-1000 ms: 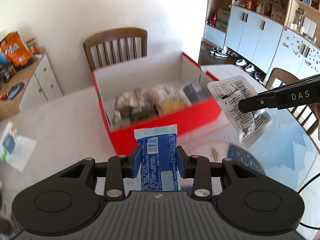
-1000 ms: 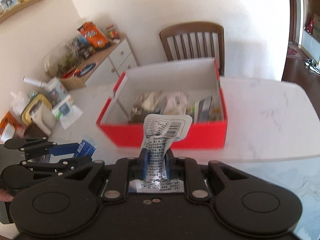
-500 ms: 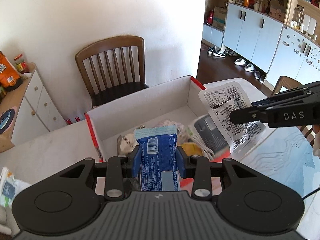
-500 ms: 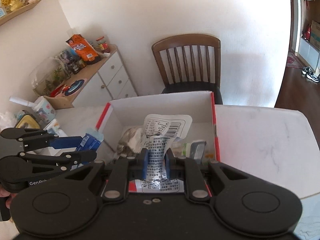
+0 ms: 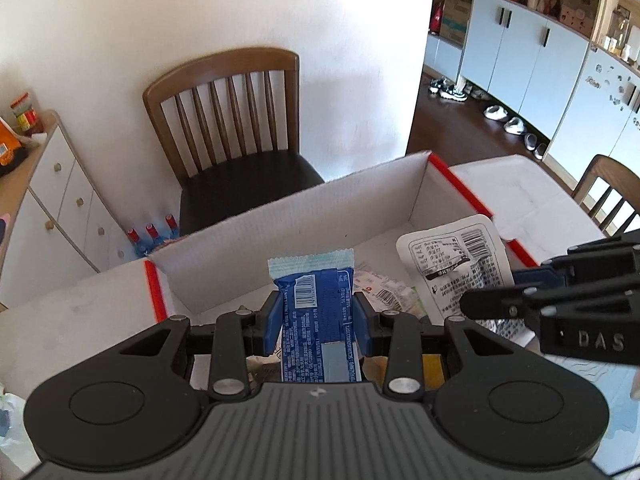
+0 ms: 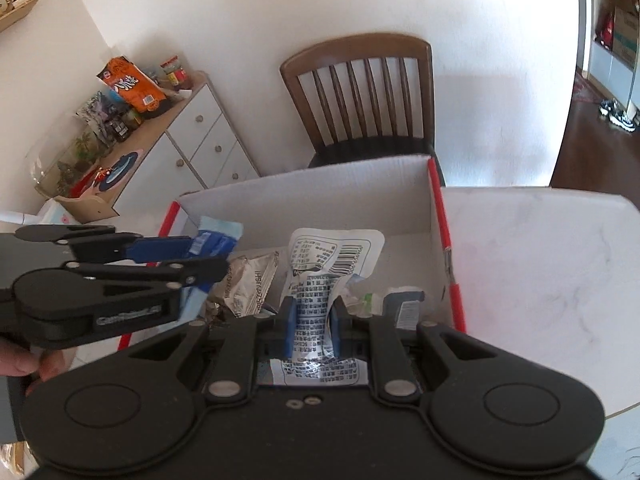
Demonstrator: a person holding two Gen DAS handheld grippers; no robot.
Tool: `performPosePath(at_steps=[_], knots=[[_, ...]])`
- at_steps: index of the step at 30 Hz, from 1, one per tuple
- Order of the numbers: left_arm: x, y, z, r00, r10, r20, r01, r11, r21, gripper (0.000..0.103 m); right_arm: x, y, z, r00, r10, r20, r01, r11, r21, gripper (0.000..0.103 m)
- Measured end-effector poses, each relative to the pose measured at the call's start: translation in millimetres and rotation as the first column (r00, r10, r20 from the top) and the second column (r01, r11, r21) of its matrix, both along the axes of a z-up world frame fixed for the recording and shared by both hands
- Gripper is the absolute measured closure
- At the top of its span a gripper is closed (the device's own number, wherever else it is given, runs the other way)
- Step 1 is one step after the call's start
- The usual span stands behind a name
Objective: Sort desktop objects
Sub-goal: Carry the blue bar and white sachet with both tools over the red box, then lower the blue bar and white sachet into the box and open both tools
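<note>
1. A white marble-look table (image 6: pixel 540 264) stands before a white wall, with a wooden chair (image 5: pixel 228 120) at 12 o'clock behind it and a white drawer cabinet (image 6: pixel 200 140) at 10 o'clock in the right wrist view.
2. An open red box (image 5: pixel 476 196) with white inner walls sits on the table, already holding several packets.
3. The left gripper (image 5: pixel 316 320) is clamped on a blue snack bar (image 5: pixel 316 312), which stands upright between its blue pads above the box's near left part.
4. The right gripper (image 6: pixel 312 320) is pinched tight on a white printed pouch (image 6: pixel 332 256), crumpling its waist; the pouch hangs over the box at 3 o'clock of the bar.
5. The step in hand looks like dropping both items into the box.
6. To do it well, lower each item clear of the rim, keep the grippers apart, then open the jaws fully so the wrappers fall free.
</note>
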State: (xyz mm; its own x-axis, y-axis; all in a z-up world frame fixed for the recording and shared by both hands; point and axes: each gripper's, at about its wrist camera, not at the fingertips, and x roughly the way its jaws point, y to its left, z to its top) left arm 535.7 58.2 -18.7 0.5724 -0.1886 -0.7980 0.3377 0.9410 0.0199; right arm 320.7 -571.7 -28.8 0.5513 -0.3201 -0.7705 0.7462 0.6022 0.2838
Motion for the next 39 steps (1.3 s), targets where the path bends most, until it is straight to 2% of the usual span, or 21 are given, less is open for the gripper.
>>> performPosePath(at_steps=[16,27,36,38,39], knots=[[28,-3,-49,0.995,0.025,-0.101,-0.024,1.000,0.003,0.068,7,0,-37,0.998,0.030,-0.053,-0.027,0.997,0.066,0.087],[32,-4,-67,0.989,0.020,-0.143,-0.022,1.000,-0.009,0.068,11,1,-43,0.997,0.047,-0.055,-0.043,0.997,0.070,0.087],[29,-7,-64,0.991,0.018,-0.130,-0.018,1.000,0.004,0.065,13,4,-38,0.993,0.085,-0.086,-0.080,0.995,0.055,0.071],[26,-6,-61,0.992,0.021,-0.127,-0.021,1.000,-0.004,0.060,12,5,-36,0.993,0.086,-0.083,-0.082,0.995,0.050,0.066],[25,-6,-59,0.992,0.025,-0.123,-0.026,1.000,-0.006,0.053,11,6,-34,0.993,0.086,-0.080,-0.082,0.996,0.046,0.064]])
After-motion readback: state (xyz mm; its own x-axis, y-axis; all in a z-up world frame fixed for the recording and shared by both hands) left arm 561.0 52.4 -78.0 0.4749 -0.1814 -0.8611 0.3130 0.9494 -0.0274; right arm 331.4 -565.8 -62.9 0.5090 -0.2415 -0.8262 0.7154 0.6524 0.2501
